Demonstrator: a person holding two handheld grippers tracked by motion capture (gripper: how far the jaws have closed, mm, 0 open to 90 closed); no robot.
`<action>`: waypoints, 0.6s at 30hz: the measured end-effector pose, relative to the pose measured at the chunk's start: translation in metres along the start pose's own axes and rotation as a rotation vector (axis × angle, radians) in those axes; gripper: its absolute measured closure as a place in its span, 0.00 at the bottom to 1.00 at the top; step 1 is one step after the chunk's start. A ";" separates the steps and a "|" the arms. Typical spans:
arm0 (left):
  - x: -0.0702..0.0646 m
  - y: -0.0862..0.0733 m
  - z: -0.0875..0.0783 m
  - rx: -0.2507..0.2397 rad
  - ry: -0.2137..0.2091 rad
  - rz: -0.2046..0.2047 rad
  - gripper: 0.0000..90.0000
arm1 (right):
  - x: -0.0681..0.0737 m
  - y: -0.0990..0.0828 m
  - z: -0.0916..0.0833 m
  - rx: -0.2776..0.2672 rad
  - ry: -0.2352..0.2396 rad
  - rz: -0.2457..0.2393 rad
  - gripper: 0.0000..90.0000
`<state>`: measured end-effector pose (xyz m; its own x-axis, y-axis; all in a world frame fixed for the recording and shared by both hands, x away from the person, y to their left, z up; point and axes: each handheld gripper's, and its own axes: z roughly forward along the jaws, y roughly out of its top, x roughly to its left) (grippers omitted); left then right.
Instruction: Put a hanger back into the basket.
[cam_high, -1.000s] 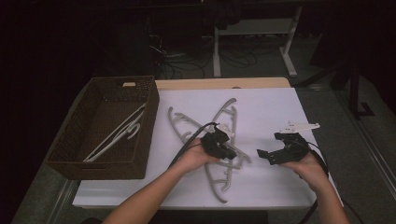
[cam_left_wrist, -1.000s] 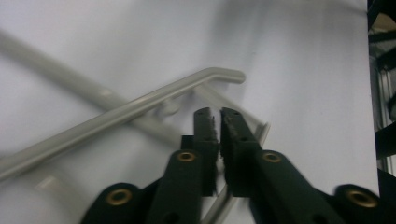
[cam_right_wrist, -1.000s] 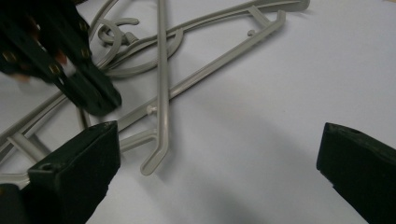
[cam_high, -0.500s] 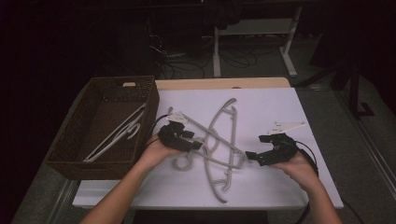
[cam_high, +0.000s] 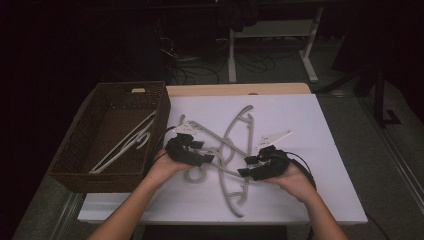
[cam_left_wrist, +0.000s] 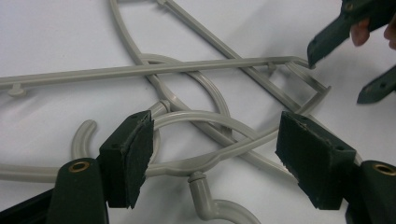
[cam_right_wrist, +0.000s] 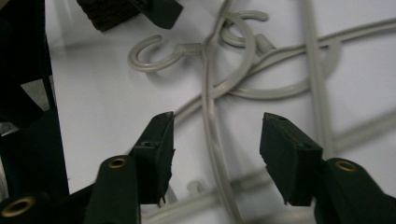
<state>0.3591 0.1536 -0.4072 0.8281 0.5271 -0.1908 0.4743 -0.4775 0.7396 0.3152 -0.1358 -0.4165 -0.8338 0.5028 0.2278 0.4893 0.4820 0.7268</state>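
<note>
Surface (cam_high: 320, 200) beside the wicker basket (cam_high: 75, 160), which holds one white hanger (cam_high: 122, 145); tangled grey hangers (cam_high: 227, 150) remain outside. Left gripper (cam_high: 202, 159) fingers just released, opening; right gripper (cam_high: 247, 167) fingers closing around a rod, not yet clenched.

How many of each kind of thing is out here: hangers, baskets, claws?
Grey hangers on the table: 3, as best the tangle shows
White hangers in the basket: 1
Baskets: 1
Claws: 2, left claw and right claw
Total: 7
</note>
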 end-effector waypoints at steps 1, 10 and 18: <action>0.000 0.000 0.000 -0.004 -0.001 -0.001 0.30 | 0.002 0.002 0.004 0.006 0.008 -0.007 0.56; -0.002 0.001 0.001 -0.006 0.001 0.002 0.30 | 0.015 0.012 0.035 0.101 0.050 -0.049 0.91; -0.001 0.001 0.001 -0.006 0.001 -0.004 0.30 | 0.012 0.003 0.044 0.202 0.023 -0.055 0.99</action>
<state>0.3591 0.1523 -0.4072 0.8260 0.5296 -0.1929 0.4755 -0.4711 0.7430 0.3176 -0.0967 -0.4399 -0.8654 0.4559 0.2078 0.4818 0.6435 0.5947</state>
